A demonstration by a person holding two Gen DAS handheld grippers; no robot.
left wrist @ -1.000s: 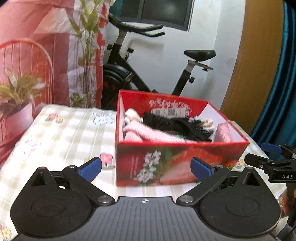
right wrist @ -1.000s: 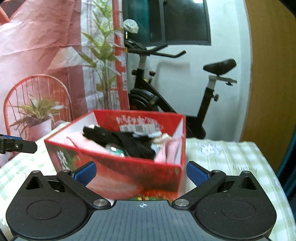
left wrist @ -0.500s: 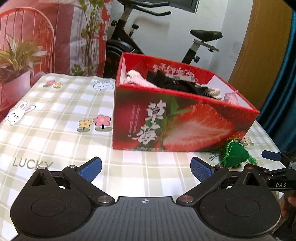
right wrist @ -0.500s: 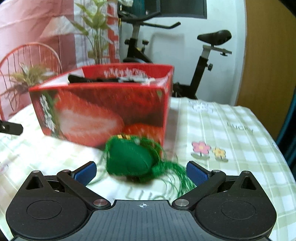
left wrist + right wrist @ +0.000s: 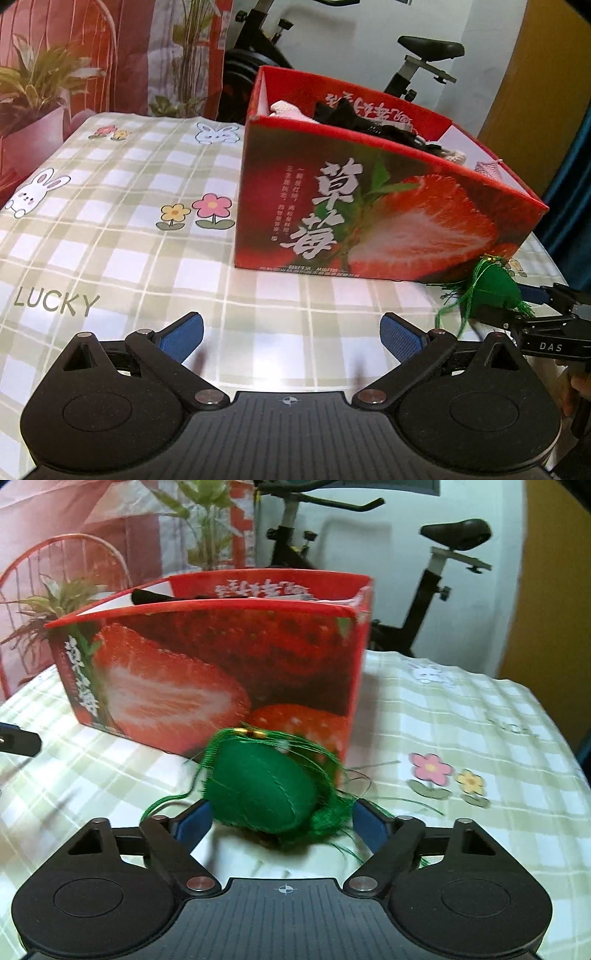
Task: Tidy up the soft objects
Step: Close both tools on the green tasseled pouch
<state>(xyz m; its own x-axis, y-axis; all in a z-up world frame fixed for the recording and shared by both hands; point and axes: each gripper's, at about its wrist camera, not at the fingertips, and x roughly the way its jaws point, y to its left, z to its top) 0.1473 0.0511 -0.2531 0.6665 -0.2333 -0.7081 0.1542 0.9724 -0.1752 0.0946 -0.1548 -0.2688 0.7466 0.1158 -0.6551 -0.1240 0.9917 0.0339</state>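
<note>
Fingers closing around the green pouch

Compared with a second ago, both cameras sit lower: the views then looked down into the red box [image 5: 388, 218], and now its strawberry-printed side fills them. The green tasselled pouch [image 5: 262, 786], out of sight then, now lies on the tabletop [image 5: 122, 258] just in front of the box's near right corner. The right gripper [image 5: 282, 825] has it between its blue fingers [image 5: 192, 823], which are closing in from wide open; whether the pads already press the cloth cannot be told, as tassel threads hide the right one. The left gripper [image 5: 291, 336] stays spread wide and empty over bare checked cloth.

Soft clothes, pink, black and white, are piled inside the box. To its left the tabletop is open as far as the rounded edge; to its right a strip runs to the far edge. An exercise bike [image 5: 443, 554] stands behind the tabletop.
</note>
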